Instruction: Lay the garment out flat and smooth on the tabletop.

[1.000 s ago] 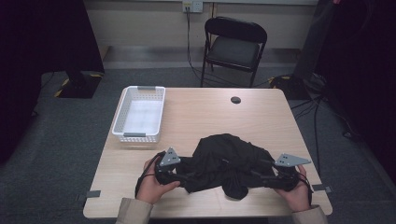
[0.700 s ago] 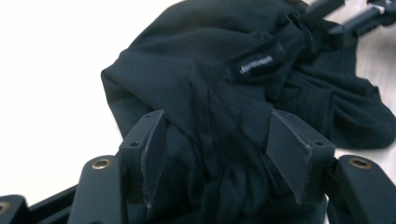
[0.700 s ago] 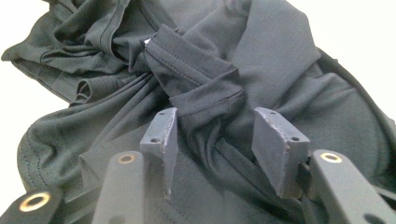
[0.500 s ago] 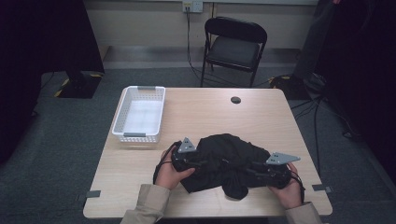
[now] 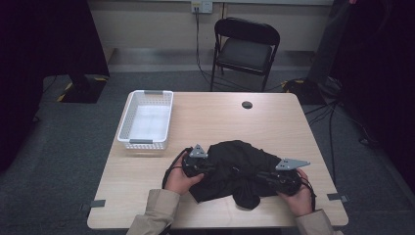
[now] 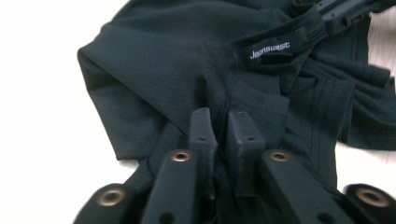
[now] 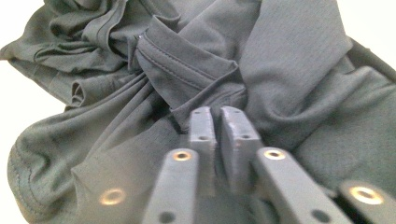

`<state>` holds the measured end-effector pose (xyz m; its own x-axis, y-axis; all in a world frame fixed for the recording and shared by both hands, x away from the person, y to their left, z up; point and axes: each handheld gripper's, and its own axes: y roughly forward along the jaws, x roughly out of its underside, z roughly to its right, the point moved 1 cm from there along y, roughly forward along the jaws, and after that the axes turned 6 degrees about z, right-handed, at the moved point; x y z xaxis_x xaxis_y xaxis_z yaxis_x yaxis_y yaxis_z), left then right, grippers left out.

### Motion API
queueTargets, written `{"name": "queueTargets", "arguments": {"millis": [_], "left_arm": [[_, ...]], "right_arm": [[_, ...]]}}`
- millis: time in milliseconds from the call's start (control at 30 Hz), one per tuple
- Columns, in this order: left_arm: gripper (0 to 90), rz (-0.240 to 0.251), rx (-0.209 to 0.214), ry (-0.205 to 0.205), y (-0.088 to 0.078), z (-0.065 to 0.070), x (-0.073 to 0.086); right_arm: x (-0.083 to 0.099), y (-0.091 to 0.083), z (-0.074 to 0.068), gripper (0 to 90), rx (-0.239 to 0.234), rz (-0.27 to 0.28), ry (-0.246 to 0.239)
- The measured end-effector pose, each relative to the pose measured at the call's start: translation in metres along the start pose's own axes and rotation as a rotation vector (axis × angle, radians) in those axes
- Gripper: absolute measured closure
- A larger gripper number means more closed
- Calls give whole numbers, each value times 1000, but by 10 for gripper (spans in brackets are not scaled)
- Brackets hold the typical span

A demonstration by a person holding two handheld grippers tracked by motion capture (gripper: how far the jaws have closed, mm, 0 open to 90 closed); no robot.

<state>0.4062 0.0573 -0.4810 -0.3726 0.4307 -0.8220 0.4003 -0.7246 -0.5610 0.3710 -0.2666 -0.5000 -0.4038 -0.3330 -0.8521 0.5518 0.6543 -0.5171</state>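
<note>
Now black shirt (image 5: 235, 169) bunched between grippers, left gripper (image 6: 223, 122), right gripper (image 7: 215, 120) pinching fabric

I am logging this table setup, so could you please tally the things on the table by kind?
Black garment: 1
White basket: 1
Small black round object: 1
Hand-held tongs: 2, left and right, each closed on the garment
Total: 5
</note>
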Motion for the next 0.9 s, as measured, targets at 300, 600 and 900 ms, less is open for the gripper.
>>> {"name": "queueTargets", "arguments": {"millis": [300, 600, 900], "left_arm": [[879, -6, 10, 11, -11, 3, -6], [878, 34, -9, 34, -36, 6, -19], [879, 79, -50, 48, -56, 1, -35]], "right_arm": [[-1, -8, 4, 884, -14, 3, 17], [-14, -24, 2, 887, -25, 34, 12], [-40, -47, 8, 889, -4, 63, -10]]}}
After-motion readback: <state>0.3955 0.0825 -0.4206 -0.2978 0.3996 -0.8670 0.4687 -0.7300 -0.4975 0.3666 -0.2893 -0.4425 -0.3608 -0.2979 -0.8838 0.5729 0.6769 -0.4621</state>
